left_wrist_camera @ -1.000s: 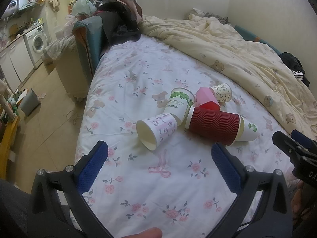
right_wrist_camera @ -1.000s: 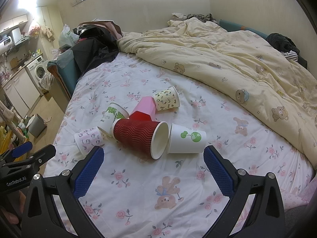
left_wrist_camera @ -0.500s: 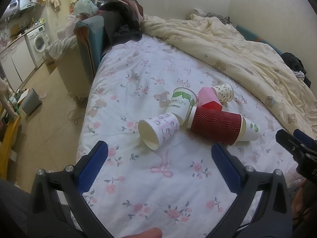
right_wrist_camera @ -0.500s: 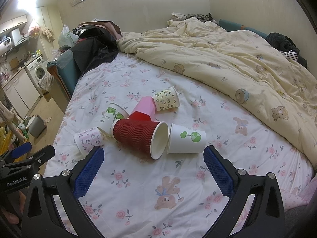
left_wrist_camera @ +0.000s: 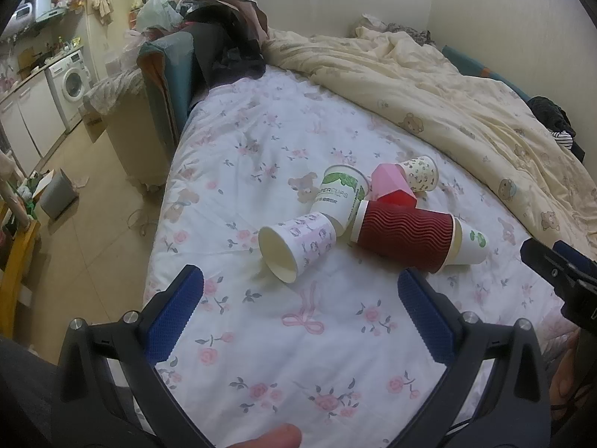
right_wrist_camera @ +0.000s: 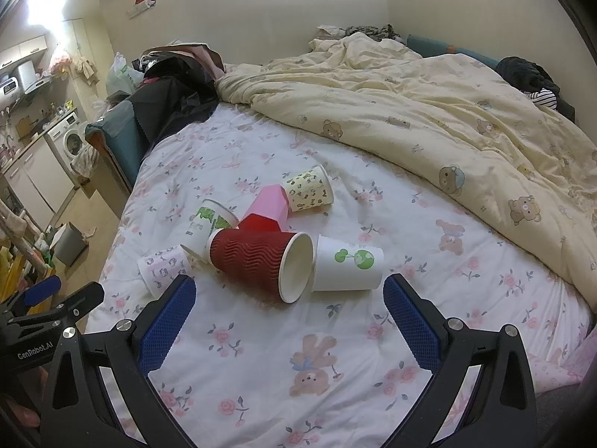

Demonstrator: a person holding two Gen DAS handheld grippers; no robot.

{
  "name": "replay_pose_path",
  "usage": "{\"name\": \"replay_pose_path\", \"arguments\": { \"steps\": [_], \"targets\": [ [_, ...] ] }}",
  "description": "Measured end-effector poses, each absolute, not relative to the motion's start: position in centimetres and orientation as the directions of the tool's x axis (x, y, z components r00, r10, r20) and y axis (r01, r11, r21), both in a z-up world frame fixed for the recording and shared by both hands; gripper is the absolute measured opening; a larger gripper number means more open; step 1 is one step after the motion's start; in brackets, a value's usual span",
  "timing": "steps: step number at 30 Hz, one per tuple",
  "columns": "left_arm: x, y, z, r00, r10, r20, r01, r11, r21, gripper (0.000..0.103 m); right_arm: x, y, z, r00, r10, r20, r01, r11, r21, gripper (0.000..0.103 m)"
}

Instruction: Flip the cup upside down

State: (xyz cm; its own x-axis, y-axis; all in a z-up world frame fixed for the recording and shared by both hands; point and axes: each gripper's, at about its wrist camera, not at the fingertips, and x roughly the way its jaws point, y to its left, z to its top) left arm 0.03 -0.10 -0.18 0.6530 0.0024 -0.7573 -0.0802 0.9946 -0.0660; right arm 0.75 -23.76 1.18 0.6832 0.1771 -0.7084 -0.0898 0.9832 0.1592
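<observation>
Left gripper (left_wrist_camera: 300, 295) is being held with both blue-padded fingers spread wide, nothing between them; right gripper (right_wrist_camera: 289, 304) is likewise being held wide apart and empty. Both are being kept above the floral white bedsheet (left_wrist_camera: 317, 354), clear of it. A cluster of paper cups is lying tipped over ahead of both grippers. Just ahead of the left gripper, between its fingers in the left wrist view: white paper cup with pink-purple print (left_wrist_camera: 298, 242), on its side, mouth facing the gripper. Beyond it: white cup with green leaf logo (left_wrist_camera: 341, 196), then a pink and red faceted cup (left_wrist_camera: 391, 188) and a small spotted cream cup (left_wrist_camera: 419, 173) farthest out. Directly ahead of the right gripper: dark red ribbed paper cup (right_wrist_camera: 261, 261) on its side, mouth toward that gripper, touching a white cup with green globe print (right_wrist_camera: 349, 263) on its right. Cream bear-print duvet (right_wrist_camera: 429, 112) is being seen bunched beyond the cups, to the right.
</observation>
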Motion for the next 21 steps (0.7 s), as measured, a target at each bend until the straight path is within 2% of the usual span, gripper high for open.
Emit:
{"name": "replay_pose_path", "arguments": {
  "steps": [21],
  "targets": [
    [0.02,0.19,-0.08,0.659,0.006,-0.753,-0.087,0.994,-0.068,0.103,0.64,-23.29,1.16,0.684,0.176,-0.708,-0.099,0.984,0.150,0.103]
  ]
}}
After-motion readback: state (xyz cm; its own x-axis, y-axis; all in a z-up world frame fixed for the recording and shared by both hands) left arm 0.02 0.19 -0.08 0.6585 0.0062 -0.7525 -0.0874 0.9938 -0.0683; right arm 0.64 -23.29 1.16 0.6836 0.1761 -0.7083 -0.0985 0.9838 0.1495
